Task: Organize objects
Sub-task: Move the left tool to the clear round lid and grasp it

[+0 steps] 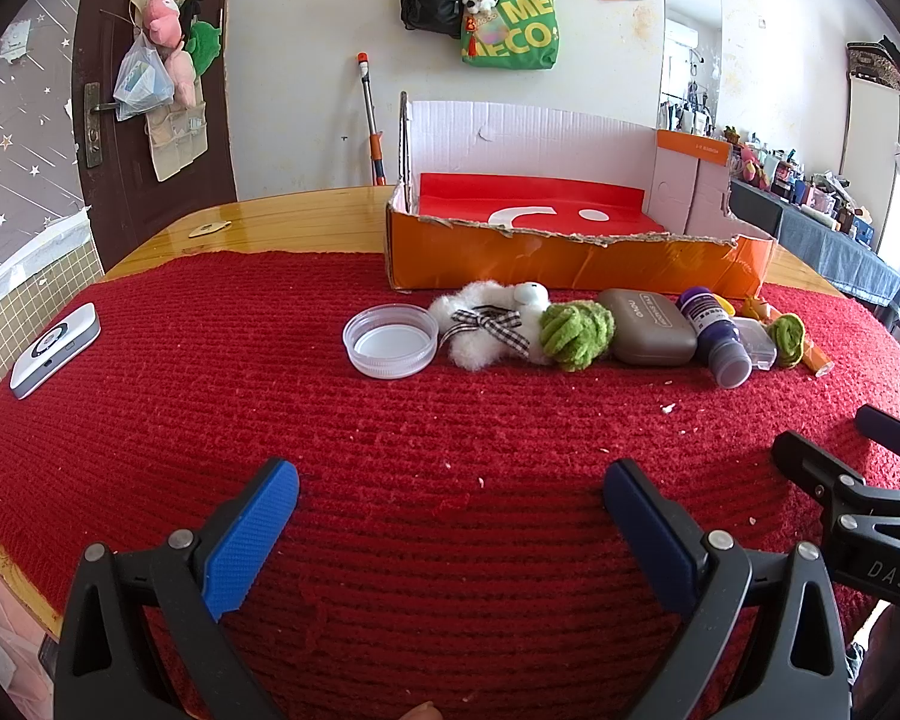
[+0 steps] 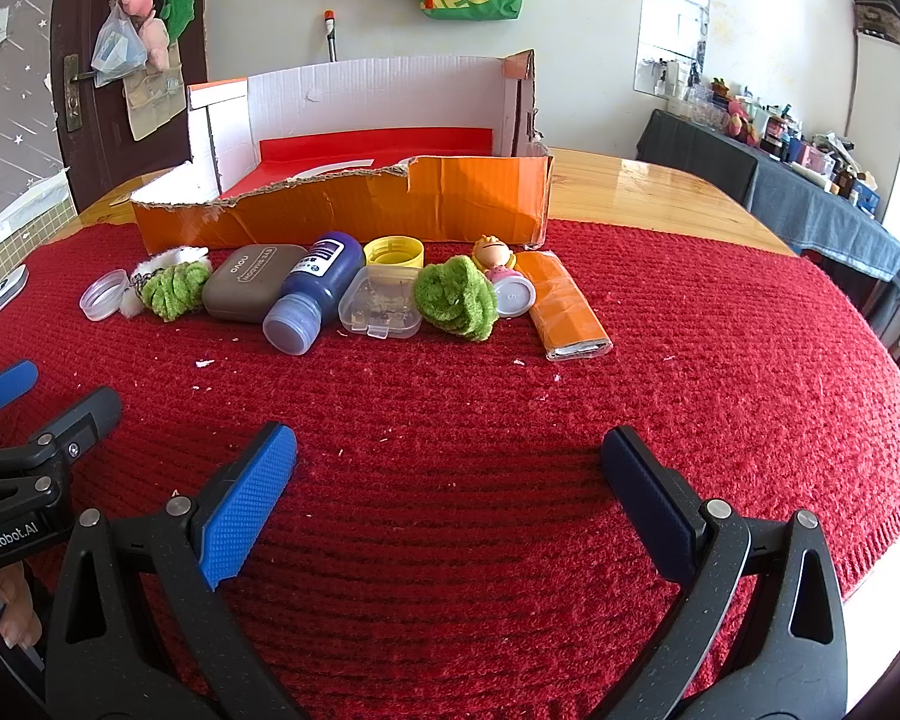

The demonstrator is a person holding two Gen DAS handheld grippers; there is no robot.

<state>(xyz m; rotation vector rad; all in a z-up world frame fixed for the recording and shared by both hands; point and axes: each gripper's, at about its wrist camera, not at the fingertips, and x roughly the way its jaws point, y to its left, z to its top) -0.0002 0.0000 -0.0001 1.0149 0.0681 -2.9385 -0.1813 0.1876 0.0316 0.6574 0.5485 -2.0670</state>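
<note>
We see a shiny wooden counter (image 2: 630, 180). A big red knitted cloth (image 2: 660, 360) lies on it and covers most of it. An orange cardboard box (image 2: 390, 204) with a torn front sits at the cloth's far edge. Just in front of the box, small things lie in a row on the cloth: a clear lid (image 1: 390, 339), a white fluffy toy (image 1: 486, 324), a green yarn ball (image 1: 577, 335), a brown case (image 1: 648, 327), a purple bottle (image 1: 717, 339), a clear little box (image 2: 381, 306), another green yarn ball (image 2: 456, 297), a small doll (image 2: 492, 255) and an orange packet (image 2: 564, 306). A white gadget (image 1: 54, 351) lies well apart, near the cloth's left edge.
</note>
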